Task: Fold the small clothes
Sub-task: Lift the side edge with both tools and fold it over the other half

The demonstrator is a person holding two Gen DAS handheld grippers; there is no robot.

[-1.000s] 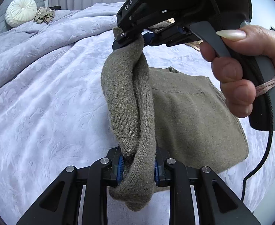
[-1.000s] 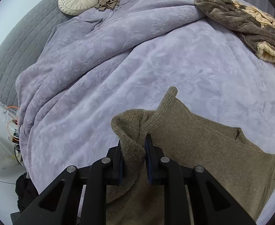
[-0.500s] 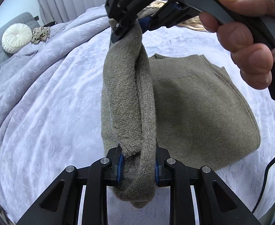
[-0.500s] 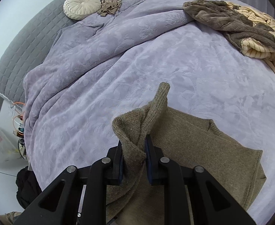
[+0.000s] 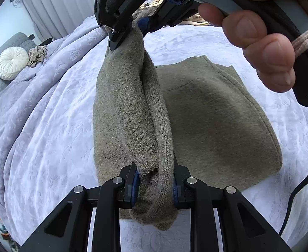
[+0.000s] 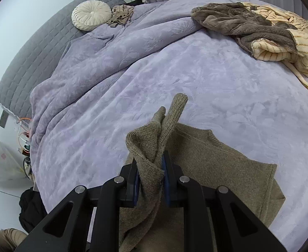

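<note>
Mid-bed on the lavender bedspread (image 6: 195,79): olive knit sweater (image 5: 216,113) body lies flat. Left gripper (image 5: 155,185) and right gripper (image 6: 150,181) both clamp its sleeve (image 5: 133,105), lifted and stretched between them. Sleeve bunching hides the pads; sweater's near edge is cut off.

Fuzzy matt olive knit sweater (image 5: 212,113) lies on a plush, embossed lavender bedspread (image 6: 174,73).

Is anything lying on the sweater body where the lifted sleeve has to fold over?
Nothing visible does. Both the left gripper and right gripper grip the olive sweater, whose flat body looks bare. The fleece pile lies far off on the bedspread.
</note>
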